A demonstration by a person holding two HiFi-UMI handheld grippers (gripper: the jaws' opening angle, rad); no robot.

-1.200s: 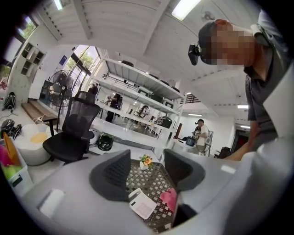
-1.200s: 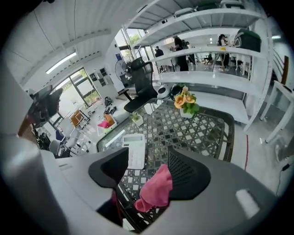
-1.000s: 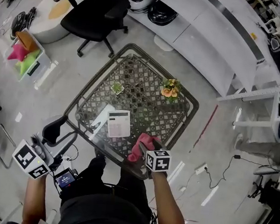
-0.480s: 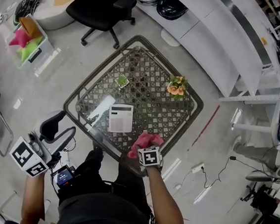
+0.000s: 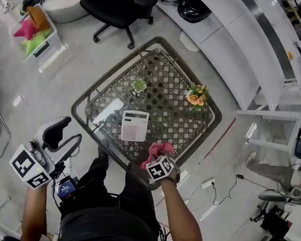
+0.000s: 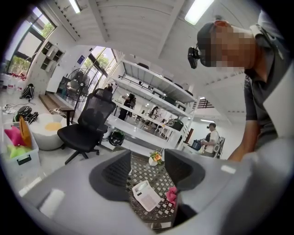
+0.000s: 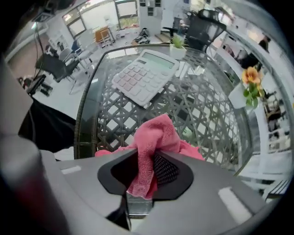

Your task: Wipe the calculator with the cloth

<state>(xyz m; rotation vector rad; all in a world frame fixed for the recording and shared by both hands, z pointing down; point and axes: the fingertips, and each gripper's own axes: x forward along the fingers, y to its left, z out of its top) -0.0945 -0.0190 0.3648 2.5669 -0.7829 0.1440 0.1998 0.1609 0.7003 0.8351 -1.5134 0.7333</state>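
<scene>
**Right gripper clamped on the pink cloth at the table's near corner; calculator lies apart from it**

Head view: I look steeply down on a square table with a lattice top under glass, turned so that one corner points toward me. The white calculator lies flat inside the near-left edge, with its display end toward the far side. The pink cloth is bunched at the near corner, near the calculator but not touching it. My right gripper points straight down onto the cloth, and its marker cube faces the camera. My left gripper hangs off the table, out beyond the left corner. A small green plant stands toward the far corner, and a pot of orange flowers stands by the right corner. A black office chair stands on the floor beyond the far corner.

Left gripper view: the left gripper has its jaws spread wide with nothing between them. Through the gap I see the table well ahead, with the calculator, the cloth to its right, and the orange flowers farther back. The office chair is at the left.

Right gripper view: the right gripper has just been closing, and its jaws are now clenched on a fold of the cloth. The rest of the cloth bunches up ahead of the jaws over the lattice. The calculator lies beyond it, keys up, clear of the cloth. The green plant stands behind the calculator, and the orange flowers are at the right edge of the table.
</scene>
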